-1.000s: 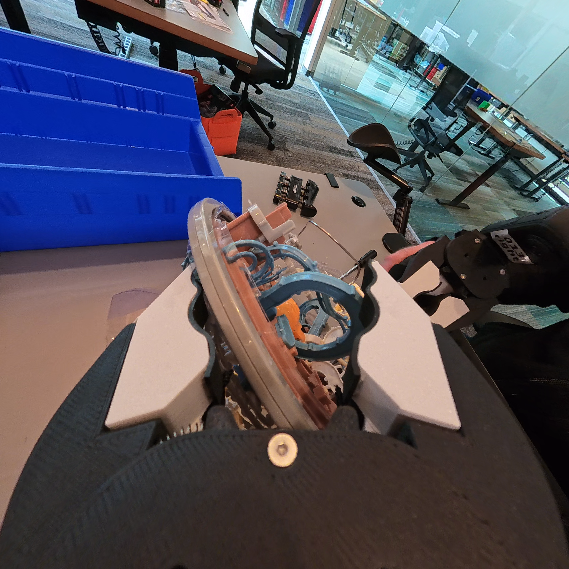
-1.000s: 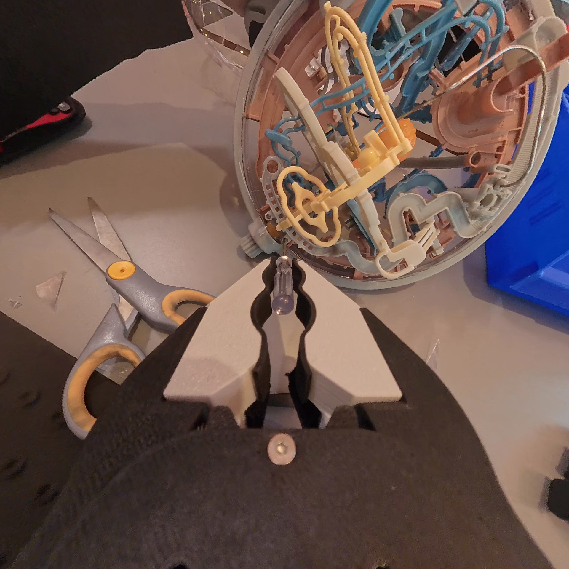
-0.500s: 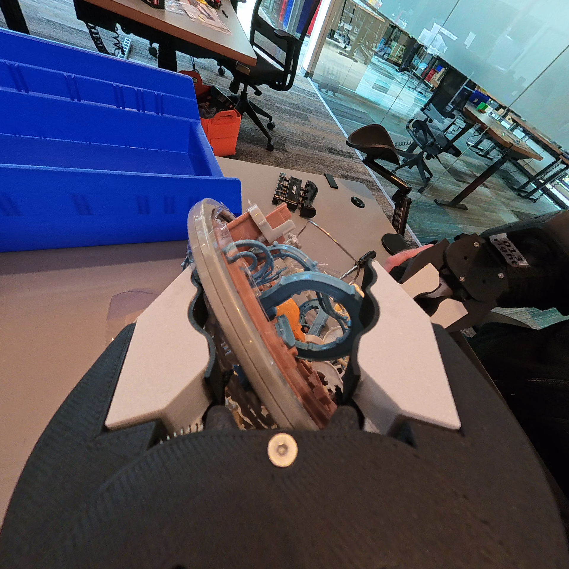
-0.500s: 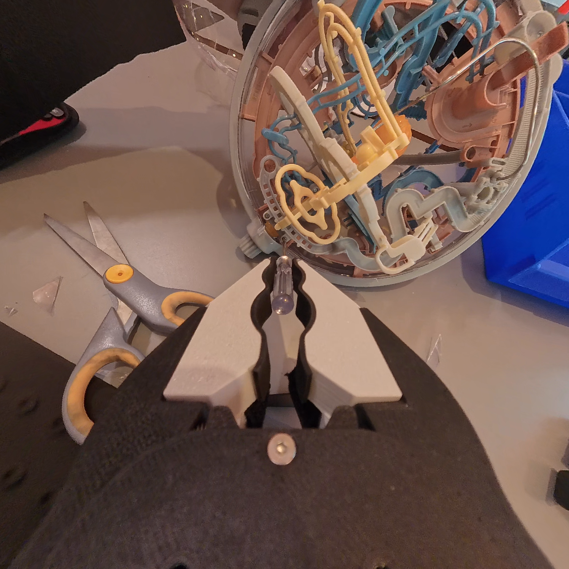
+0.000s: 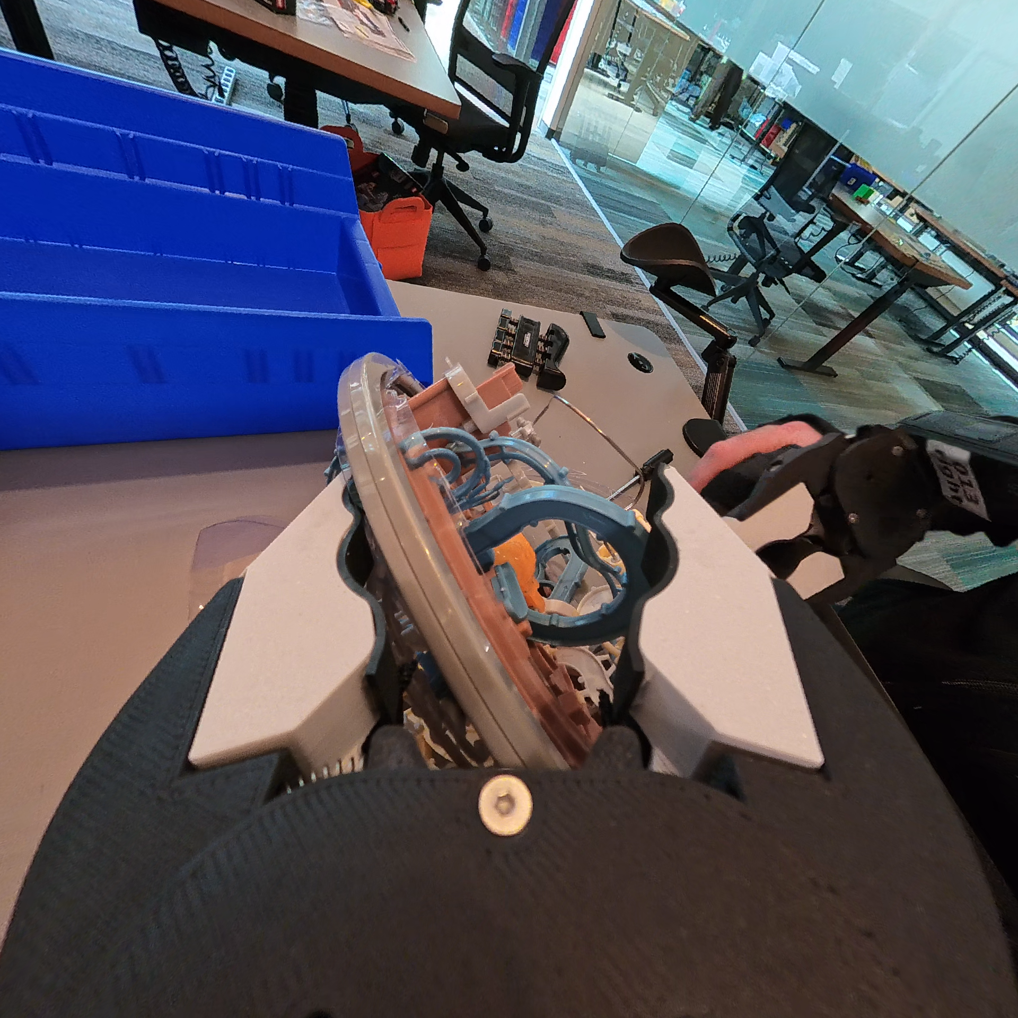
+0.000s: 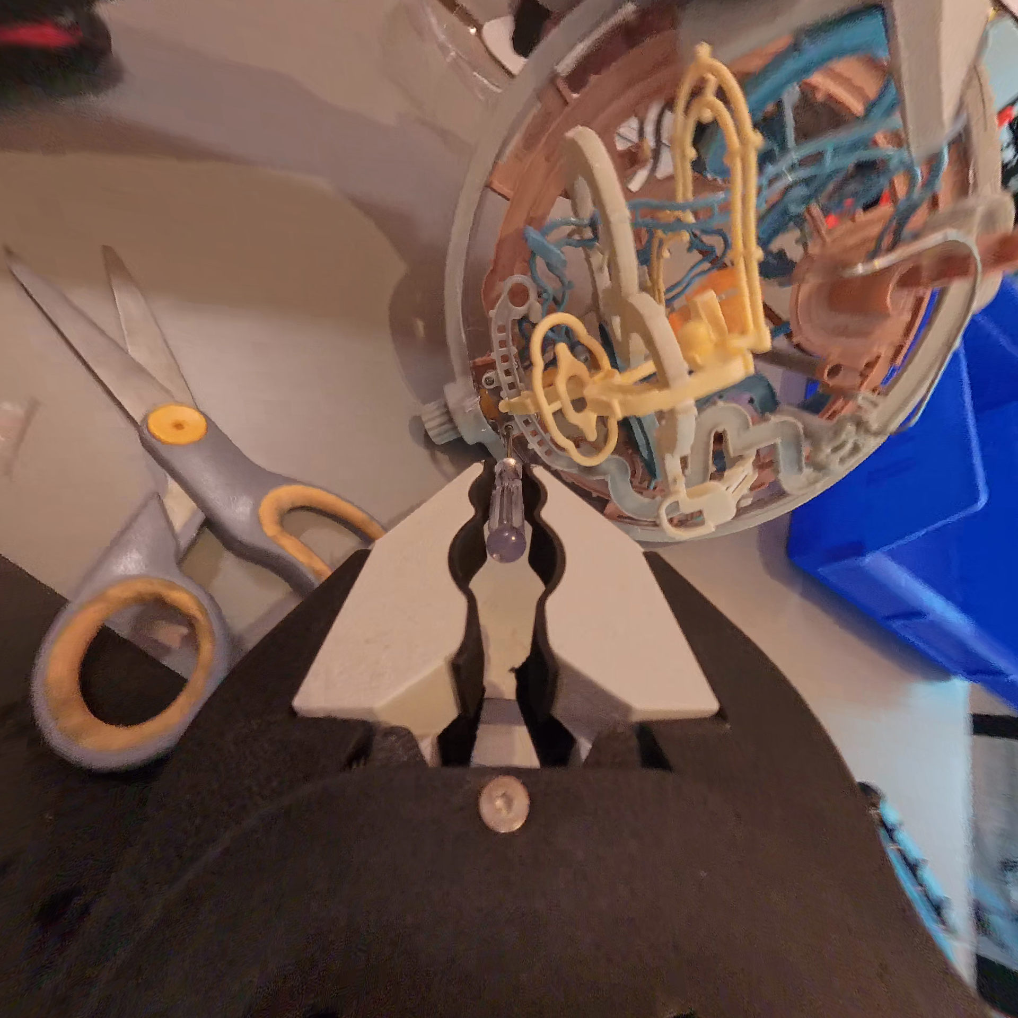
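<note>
Two grippers at work: left gripper [image 5: 498,573] jaws clamp the clear plastic maze ball with coloured tracks [image 6: 716,341] tilted above the grey counter [image 6: 264,264], exposing its rim; right gripper [image 6: 508,496] jaws pinch a small clear-handled screwdriver [image 6: 505,518], tip at that rim. Grey-and-yellow scissors [image 6: 182,474] lie beside.

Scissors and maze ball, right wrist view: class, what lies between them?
Bare grey table separates the scissors from the maze ball.

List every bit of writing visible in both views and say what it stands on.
White sticker on the black printed housing at far right: bears characters, which I won't reproduce.
Label on the small black ribbed device on the grey table: too small to read.
Paper sheets on the glass wall: too small.
Right wrist view: none.
</note>
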